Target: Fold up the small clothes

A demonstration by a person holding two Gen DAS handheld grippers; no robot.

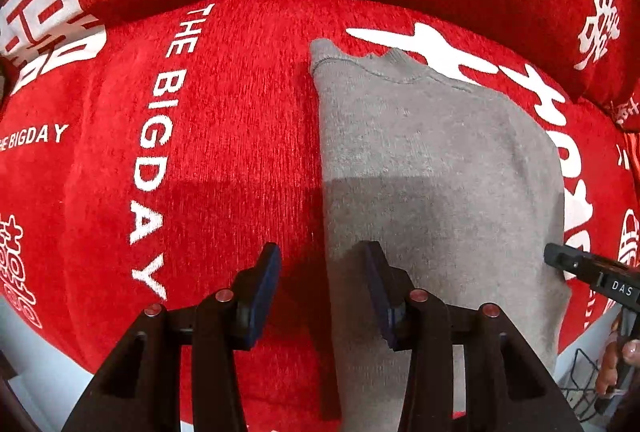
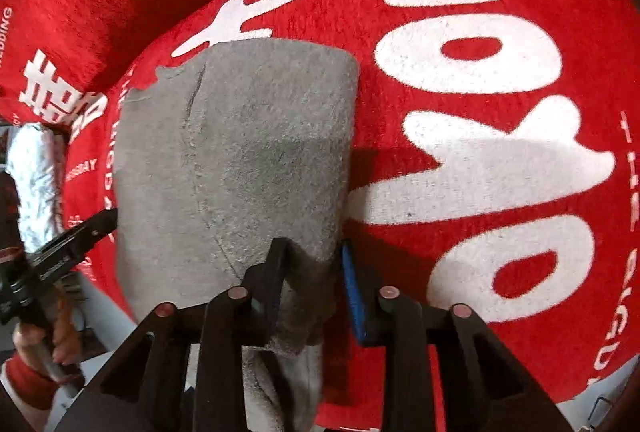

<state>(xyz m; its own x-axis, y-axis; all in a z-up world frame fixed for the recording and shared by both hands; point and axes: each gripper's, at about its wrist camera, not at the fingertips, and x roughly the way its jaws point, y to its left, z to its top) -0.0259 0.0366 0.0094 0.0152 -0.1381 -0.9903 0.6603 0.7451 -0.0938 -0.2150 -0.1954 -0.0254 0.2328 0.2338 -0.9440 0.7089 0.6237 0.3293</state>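
In the left wrist view, a red chenille cover (image 1: 240,119) with a ribbed, fuzzy pile fills the frame, printed in white with "THE BIGDAY" running down the left half and bold white characters at the upper left and upper right. At the bottom centre the left gripper (image 1: 322,268) stands spread, its two blue-padded fingers (image 1: 264,284) apart and holding nothing; the left finger is over red pile, the right one over the left edge of the grey garment (image 1: 432,167). This small garment, a soft fleecy knit with a stitched hem along its top edge, lies flat as a tall rounded rectangle across the centre and right of the frame. At the right edge the black body of the right gripper (image 1: 560,258) reaches the garment's right border.

In the right wrist view, the left gripper's black arm (image 2: 80,236) enters from the left edge, touching the garment's left side. The grey garment (image 2: 240,159) lies in the centre-left. At bottom centre the right gripper (image 2: 314,252) pinches the garment's near right corner, cloth bunched between its fingers. White looping characters cover the red pile to the right.
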